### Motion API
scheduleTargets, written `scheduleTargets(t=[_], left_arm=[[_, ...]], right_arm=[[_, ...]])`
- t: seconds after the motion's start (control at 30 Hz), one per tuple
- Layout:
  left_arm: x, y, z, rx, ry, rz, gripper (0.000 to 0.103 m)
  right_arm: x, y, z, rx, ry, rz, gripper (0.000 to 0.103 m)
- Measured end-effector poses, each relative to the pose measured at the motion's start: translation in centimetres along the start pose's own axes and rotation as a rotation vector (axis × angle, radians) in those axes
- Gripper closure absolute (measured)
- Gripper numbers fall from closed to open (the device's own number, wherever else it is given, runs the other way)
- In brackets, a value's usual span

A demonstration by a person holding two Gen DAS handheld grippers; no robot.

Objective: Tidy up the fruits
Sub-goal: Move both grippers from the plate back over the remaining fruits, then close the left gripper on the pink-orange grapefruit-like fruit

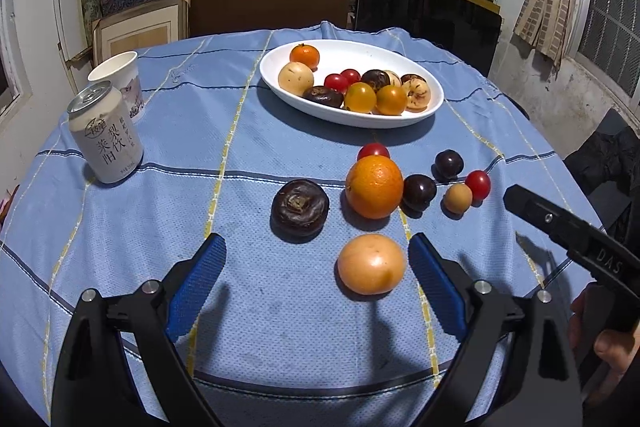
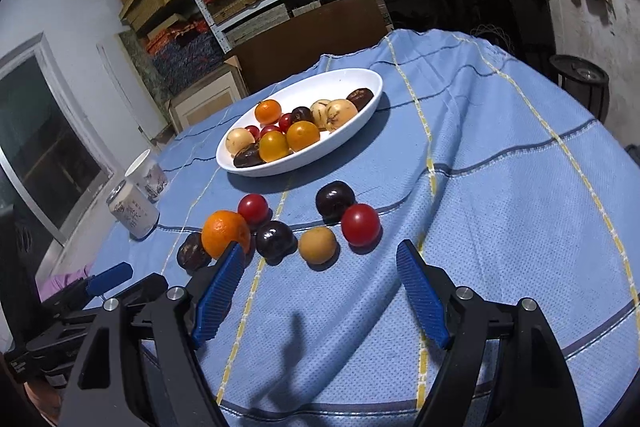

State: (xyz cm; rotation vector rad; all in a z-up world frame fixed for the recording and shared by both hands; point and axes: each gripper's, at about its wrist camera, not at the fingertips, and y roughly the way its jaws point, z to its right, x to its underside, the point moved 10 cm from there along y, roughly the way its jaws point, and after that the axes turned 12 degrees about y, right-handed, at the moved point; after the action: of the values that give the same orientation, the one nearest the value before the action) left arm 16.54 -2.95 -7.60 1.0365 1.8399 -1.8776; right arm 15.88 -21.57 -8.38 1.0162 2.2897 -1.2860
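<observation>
Loose fruit lies on the blue cloth in front of a white oval dish [image 1: 352,51] [image 2: 340,83] that holds several fruits. My left gripper [image 1: 318,243] is open. A pale orange round fruit [image 1: 371,264] lies between its blue pads, close to the right one, untouched. Ahead of it are a dark brown fruit [image 1: 300,207] and an orange [image 1: 374,186] [image 2: 225,233]. My right gripper [image 2: 321,249] is open too. A small tan fruit [image 2: 318,244] [image 1: 457,198] sits just ahead of its gap, with a red tomato [image 2: 360,225] and a dark plum [image 2: 275,240] on either side.
A drink can [image 1: 105,139] and a paper cup [image 1: 120,79] stand at the table's left. A second plum [image 2: 334,199] and a second tomato [image 2: 253,207] lie nearer the dish. Shelves of flat boxes fill the back wall. The cloth at the right bears nothing.
</observation>
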Motion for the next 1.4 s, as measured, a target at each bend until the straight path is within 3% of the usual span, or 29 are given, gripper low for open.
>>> scheduleTargets(t=[0.1,0.3,0.5,0.63,0.87,1.17,1.27,1.37,1.4], left_arm=[[0.1,0.6,0.1,-0.005,-0.009,-0.013,0.013],[0.9,1.7,0.2,0.008,-0.029,-0.027,0.013],[1.4,2.6,1.9,0.045,0.029,-0.049,0.013],[1.7,3.3,2.4,0.058,0.030,-0.061,0.022],[2.5,4.3,3.1,0.041,0.061,-0.117,0.024],[1.8,4.1,4.2,0.034,0.072,-0.127,0.028],[2.0,4.6,4.3,0.032,0.075,-0.135,0.033],[1.6,4.5,4.5,0.035,0.110,-0.102,0.059],[1.6,4.4,4.5,0.038,0.110,-0.101,0.059]], right_arm=[[0.4,0.7,0.2,-0.013,0.019,-0.042,0.024],[0.4,0.7,0.0,-0.010,0.005,-0.036,0.024],[0.9,1.1,-0.6,-0.004,-0.034,-0.052,0.024],[1.1,1.2,-0.9,-0.013,-0.040,-0.063,0.015],[0.9,0.6,-1.1,-0.038,-0.029,-0.054,0.015],[0.7,0.2,-1.1,-0.055,-0.015,-0.048,0.015],[0.6,0.1,-1.1,-0.053,-0.010,-0.046,0.015],[0.6,0.1,-1.0,-0.049,-0.011,-0.048,0.015],[0.7,0.2,-1.0,-0.045,-0.015,-0.050,0.015]])
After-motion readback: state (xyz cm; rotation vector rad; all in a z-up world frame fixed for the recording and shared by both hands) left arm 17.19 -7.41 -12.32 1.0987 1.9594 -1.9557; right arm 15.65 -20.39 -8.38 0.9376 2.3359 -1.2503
